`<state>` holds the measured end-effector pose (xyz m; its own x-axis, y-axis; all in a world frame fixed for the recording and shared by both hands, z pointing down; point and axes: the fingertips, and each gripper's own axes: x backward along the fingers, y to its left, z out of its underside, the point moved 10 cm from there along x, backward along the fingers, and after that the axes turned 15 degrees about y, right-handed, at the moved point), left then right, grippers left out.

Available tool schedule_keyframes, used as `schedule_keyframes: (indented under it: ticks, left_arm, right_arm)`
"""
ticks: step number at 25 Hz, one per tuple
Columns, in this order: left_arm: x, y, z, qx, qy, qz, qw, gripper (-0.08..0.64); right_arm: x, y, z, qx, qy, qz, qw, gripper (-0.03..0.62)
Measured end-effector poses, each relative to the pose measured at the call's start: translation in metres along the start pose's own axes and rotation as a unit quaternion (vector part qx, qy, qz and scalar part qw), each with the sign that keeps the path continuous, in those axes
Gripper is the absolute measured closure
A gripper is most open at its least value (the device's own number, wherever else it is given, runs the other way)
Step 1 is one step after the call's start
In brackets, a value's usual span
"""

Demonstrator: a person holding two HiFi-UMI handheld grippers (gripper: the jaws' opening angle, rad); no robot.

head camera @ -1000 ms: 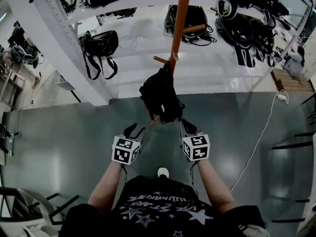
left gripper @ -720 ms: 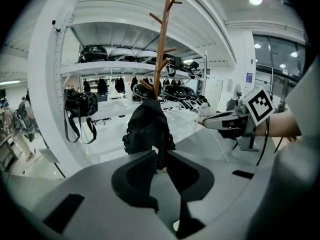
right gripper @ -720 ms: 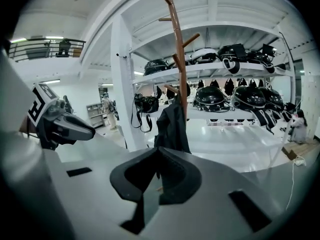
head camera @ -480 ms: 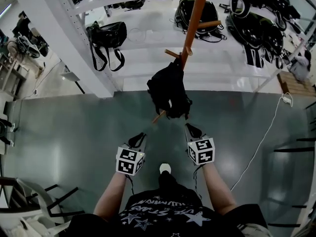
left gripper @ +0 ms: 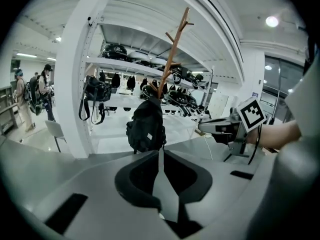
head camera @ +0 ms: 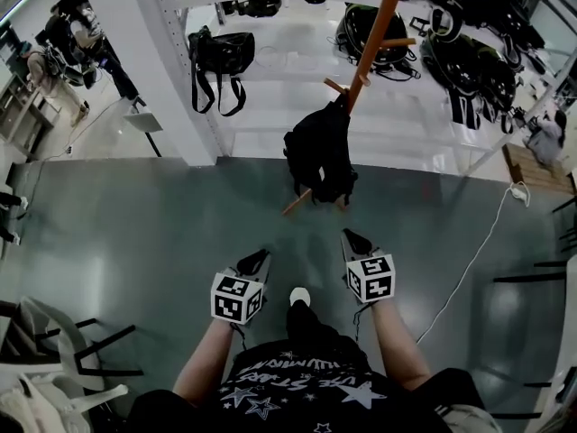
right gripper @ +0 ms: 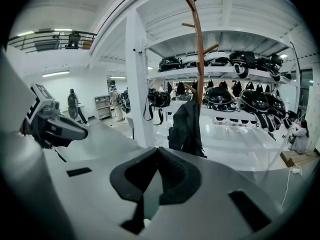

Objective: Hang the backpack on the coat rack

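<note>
Backpack (head camera: 320, 156) hangs on a peg of the coat rack (head camera: 369, 48), so left gripper (head camera: 257, 260) and right gripper (head camera: 353, 239) (both closed, empty) sit clear of that rack.

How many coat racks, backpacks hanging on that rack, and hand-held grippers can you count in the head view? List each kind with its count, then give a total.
coat rack: 1
backpack: 1
grippers: 2 (left gripper, right gripper)
Total: 4
</note>
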<state>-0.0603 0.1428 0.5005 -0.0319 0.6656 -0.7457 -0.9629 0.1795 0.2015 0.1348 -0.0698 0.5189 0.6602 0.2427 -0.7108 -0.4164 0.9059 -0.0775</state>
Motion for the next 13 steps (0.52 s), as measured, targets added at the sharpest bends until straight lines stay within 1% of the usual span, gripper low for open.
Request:
schedule_keyframes:
  ticks: [4, 9, 13]
  left_arm:
    - [0.024, -0.013, 0.023, 0.002, -0.014, 0.001, 0.9999, 0.511]
    - [0.056, -0.030, 0.060, 0.000, -0.021, 0.000, 0.9998, 0.511]
    - [0.085, -0.040, 0.085, -0.011, -0.029, -0.003, 0.9995, 0.511]
  right_arm:
    - [0.023, 0.023, 0.015, 0.003, -0.002, 0.001, 1.000, 0.581]
    - [0.056, 0.047, 0.037, 0.009, -0.007, 0.006, 1.000, 0.581]
    - [0.083, 0.069, 0.056, 0.010, -0.010, 0.011, 1.000, 0.581]
